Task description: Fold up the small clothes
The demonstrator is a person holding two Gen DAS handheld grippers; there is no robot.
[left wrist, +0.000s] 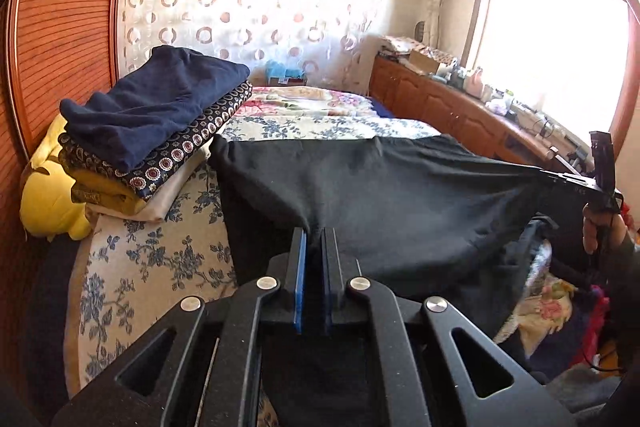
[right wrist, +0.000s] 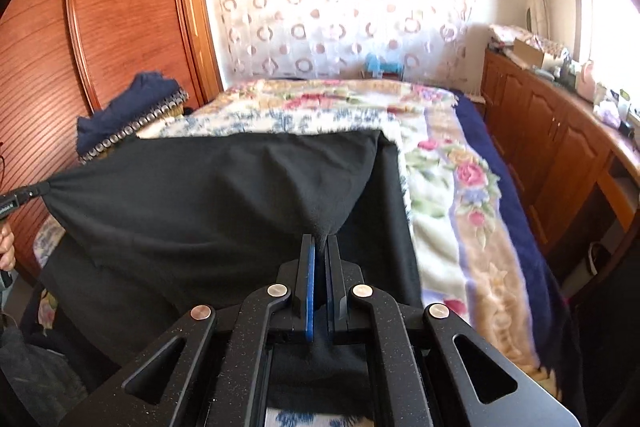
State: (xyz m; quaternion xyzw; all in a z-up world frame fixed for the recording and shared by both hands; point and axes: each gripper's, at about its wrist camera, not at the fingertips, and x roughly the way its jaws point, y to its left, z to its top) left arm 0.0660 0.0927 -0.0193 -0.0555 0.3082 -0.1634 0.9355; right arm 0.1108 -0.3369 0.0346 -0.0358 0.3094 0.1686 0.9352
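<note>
Black garment [left wrist: 380,195] stretched across frame centre over floral bedspread [left wrist: 152,259], left gripper [left wrist: 315,239] clamped on its near edge, right gripper [right wrist: 320,247] pinching another edge, folded clothes stack [left wrist: 152,131] upper left, no legible writing

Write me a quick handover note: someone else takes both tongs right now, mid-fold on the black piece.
Left tongs: shut on the black garment, pinching its near edge.
Right tongs: shut on the same garment, at the other end of that edge.
The garment hangs stretched between the two, its far part lying on the floral bedspread.
Done: a stack of folded clothes sits at the bed's left, navy piece on top.
Left: bring the held edge over to fold the black garment, then probably add it to the stack.
</note>
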